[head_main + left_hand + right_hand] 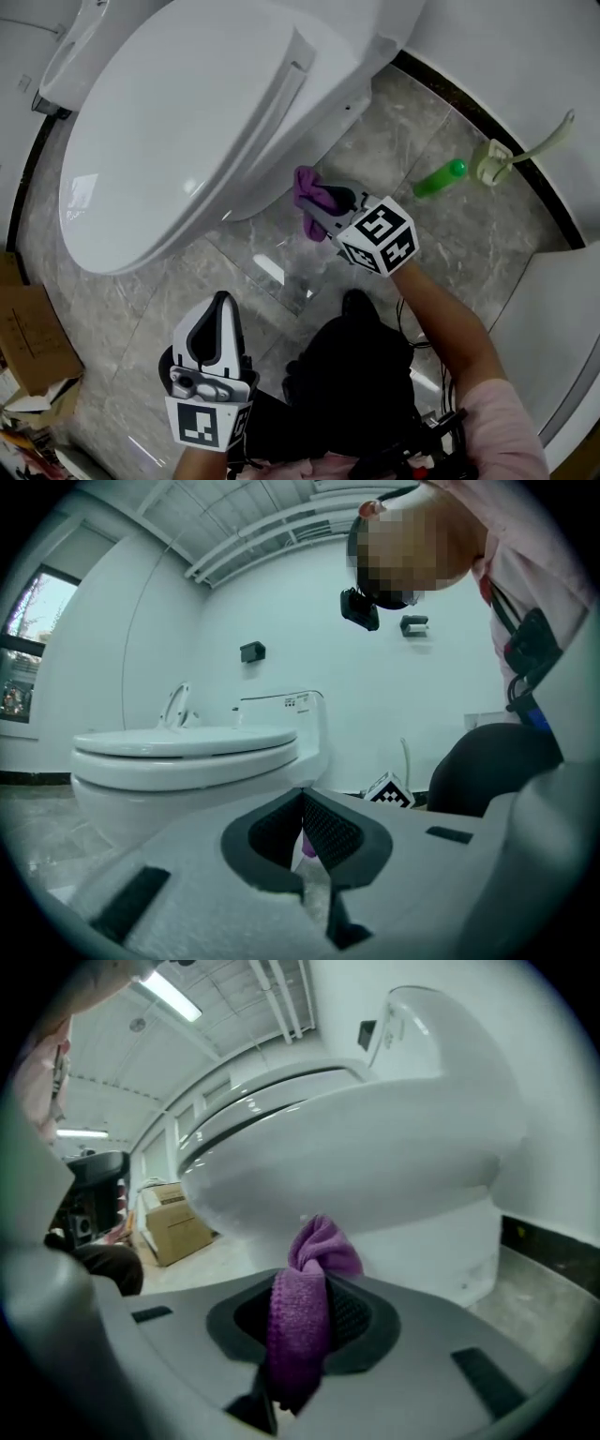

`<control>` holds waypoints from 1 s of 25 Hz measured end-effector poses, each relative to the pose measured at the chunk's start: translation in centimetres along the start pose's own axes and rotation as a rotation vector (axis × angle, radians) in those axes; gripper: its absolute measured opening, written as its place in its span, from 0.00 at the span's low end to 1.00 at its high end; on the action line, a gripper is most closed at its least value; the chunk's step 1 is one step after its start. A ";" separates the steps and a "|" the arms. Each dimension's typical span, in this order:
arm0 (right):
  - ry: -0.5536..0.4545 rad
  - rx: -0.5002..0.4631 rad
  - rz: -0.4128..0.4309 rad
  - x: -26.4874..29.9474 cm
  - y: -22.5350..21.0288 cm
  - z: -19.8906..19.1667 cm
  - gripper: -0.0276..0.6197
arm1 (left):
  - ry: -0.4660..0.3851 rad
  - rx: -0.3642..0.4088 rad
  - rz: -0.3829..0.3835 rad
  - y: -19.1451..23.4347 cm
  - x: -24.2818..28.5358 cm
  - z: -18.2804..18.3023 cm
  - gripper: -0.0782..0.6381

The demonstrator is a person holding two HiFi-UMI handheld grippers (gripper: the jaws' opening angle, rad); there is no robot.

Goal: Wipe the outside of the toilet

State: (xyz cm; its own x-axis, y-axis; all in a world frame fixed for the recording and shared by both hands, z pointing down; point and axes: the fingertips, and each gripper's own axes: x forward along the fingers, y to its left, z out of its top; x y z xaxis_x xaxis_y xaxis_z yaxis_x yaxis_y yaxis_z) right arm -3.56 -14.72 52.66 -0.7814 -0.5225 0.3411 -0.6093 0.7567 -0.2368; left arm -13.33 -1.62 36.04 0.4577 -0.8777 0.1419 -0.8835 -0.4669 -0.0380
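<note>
Head view: right claw (326, 204) pinches purple cloth (309, 190) near toilet bowl (187, 141) edge; left claw (222, 302) pressed together, well apart.

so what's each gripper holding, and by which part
The right gripper pinches the purple cloth across its bunched middle; the left gripper is shut, empty.

Grey marble floor (394, 159), white walls (281, 602), cardboard box (28, 337), ceiling strip light (173, 996).
</note>
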 end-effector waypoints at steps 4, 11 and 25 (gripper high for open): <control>-0.055 0.025 -0.236 -1.9 -9.0 0.8 0.17 | 0.000 -0.009 -0.055 -1.2 2.4 0.1 0.12; -0.117 0.072 -0.459 -2.4 -20.3 2.0 0.17 | 0.029 -0.028 -0.069 -1.7 5.9 -0.2 0.12; -0.090 0.126 -0.476 3.7 -27.0 2.2 0.17 | 0.068 -0.018 -0.072 -1.3 5.8 -1.6 0.12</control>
State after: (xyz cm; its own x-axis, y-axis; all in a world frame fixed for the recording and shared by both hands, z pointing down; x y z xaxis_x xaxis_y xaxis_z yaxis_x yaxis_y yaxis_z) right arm 9.71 -37.99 58.29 -0.4182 -0.8341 0.3596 -0.9082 0.3759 -0.1843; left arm -9.67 -5.90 38.46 0.5130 -0.8321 0.2108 -0.8503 -0.5262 -0.0078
